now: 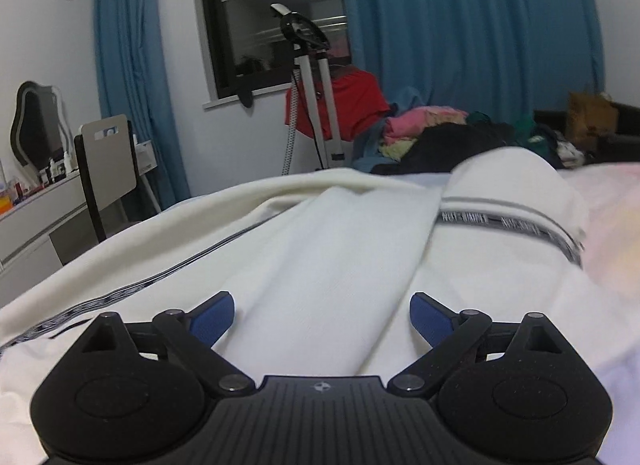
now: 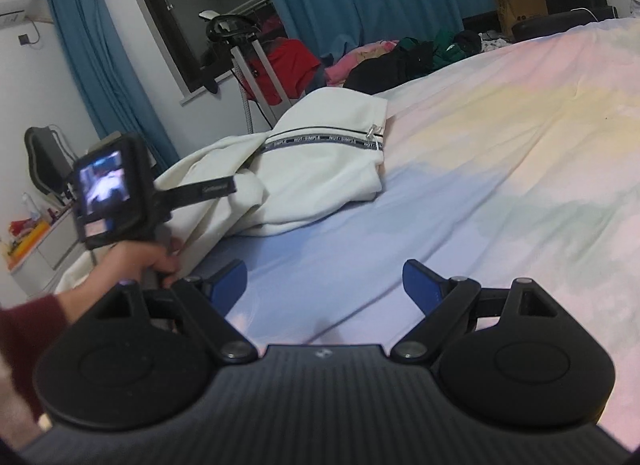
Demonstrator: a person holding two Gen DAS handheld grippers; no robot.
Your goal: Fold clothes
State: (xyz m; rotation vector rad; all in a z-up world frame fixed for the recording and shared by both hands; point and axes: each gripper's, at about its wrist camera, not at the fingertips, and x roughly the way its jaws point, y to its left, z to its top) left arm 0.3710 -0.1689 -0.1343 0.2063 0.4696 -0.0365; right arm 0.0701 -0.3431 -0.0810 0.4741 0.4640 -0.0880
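A cream-white zip jacket with a grey lettered zipper band lies rumpled on the bed. It also shows in the right wrist view at centre left. My left gripper is open and low over the jacket, with a fold of cloth lying between its blue pads, not clamped. My right gripper is open and empty over the bare pastel bedsheet, short of the jacket. The left hand and the back of its gripper show at the left of the right wrist view.
A pile of mixed clothes lies at the bed's far edge. A garment steamer stand with a red garment stands by the window and blue curtains. A desk and chair are at the left. A paper bag is at the far right.
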